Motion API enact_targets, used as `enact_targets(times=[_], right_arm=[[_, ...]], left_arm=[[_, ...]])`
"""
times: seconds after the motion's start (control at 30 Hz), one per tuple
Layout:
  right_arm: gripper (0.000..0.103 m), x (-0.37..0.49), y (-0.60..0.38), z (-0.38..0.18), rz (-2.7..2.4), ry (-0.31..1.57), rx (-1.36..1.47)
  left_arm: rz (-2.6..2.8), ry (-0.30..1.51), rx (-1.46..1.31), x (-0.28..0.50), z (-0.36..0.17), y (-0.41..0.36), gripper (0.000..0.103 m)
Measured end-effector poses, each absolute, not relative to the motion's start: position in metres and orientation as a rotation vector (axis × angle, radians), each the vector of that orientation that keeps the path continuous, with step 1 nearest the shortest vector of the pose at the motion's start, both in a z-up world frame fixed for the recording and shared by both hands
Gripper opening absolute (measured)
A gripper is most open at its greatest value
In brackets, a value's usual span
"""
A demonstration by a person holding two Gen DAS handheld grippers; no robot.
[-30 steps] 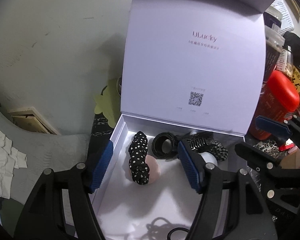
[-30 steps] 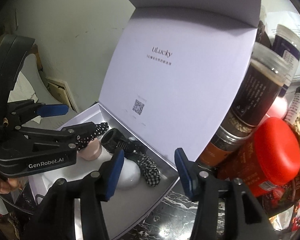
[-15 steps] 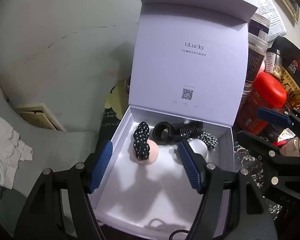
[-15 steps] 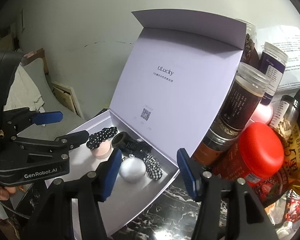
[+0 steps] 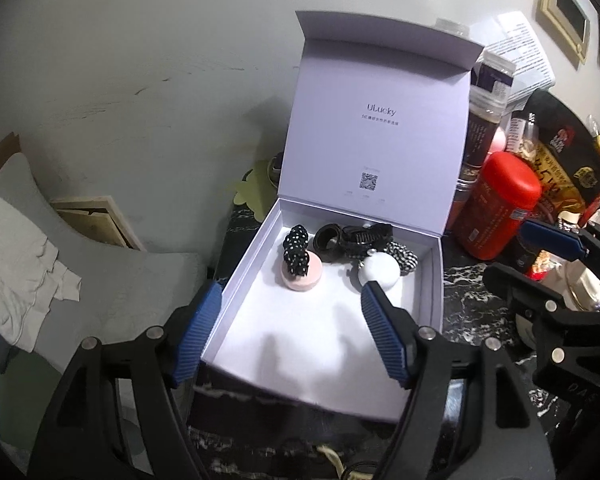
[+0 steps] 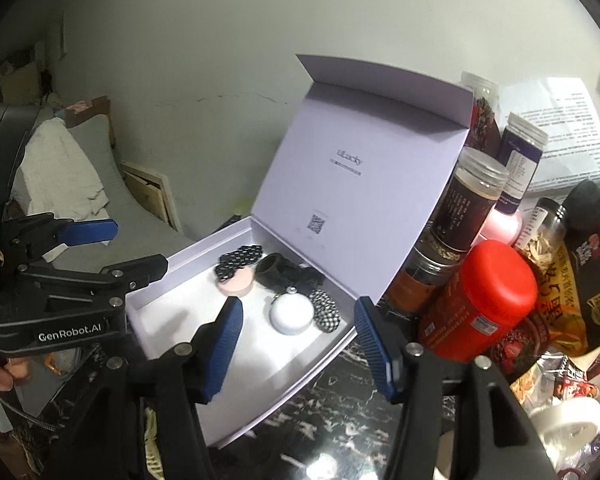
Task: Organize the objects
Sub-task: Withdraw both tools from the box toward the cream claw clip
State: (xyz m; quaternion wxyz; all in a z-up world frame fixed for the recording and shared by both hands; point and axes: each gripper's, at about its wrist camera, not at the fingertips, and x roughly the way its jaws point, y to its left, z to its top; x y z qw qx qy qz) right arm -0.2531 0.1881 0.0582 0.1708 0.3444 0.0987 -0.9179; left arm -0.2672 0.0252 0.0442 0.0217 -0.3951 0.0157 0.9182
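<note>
White gift box point(image 5: 436, 280) sits open on the dark marble tabletop point(image 6: 340, 400), lid point(image 5: 380, 120) standing upright at its far edge. Along the box's far wall lie a polka-dot scrunchie point(image 5: 296, 254) resting on a pink round compact point(image 5: 306, 278), a black hair tie point(image 5: 327, 242), a black claw clip point(image 5: 366, 236), a checkered scrunchie point(image 5: 402, 256) and a white round case point(image 5: 379, 272). Left gripper point(image 5: 290, 332) hovers over the box's near edge, jaws spread, holding nothing. Right gripper point(image 6: 298, 346) hangs at the box's right edge, jaws spread, empty too. Red canister point(image 6: 480, 304) and jars point(image 6: 468, 200) crowd just beside the box's right side.
</note>
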Motion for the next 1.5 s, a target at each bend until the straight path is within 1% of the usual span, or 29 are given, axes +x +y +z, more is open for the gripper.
enact_targets(times=[0.27, 0.4, 0.63, 1.2, 1.5], right_arm=[[0.063, -0.211, 0.185, 0.069, -2.607, 0.297, 0.955], [0.067, -0.194, 0.184, 0.069, -2.609, 0.288, 0.950], [0.068, -0.167, 0.190, 0.065, -2.611, 0.286, 0.961], [0.069, -0.110, 0.201, 0.023, -2.550, 0.278, 1.026], [0.069, -0.084, 0.211, -0.011, -2.517, 0.296, 1.089]], left_arm=[[2.879, 0.069, -1.226, -0.224, 0.057, 0.026, 0.074], [2.895, 0.086, -1.215, -0.201, 0.062, 0.030, 0.080], [2.900, 0.086, -1.216, -0.172, 0.058, 0.033, 0.081], [2.833, 0.068, -1.348, -0.107, 0.006, 0.047, 0.081], [2.727, 0.029, -1.386, -0.076, -0.025, 0.060, 0.081]])
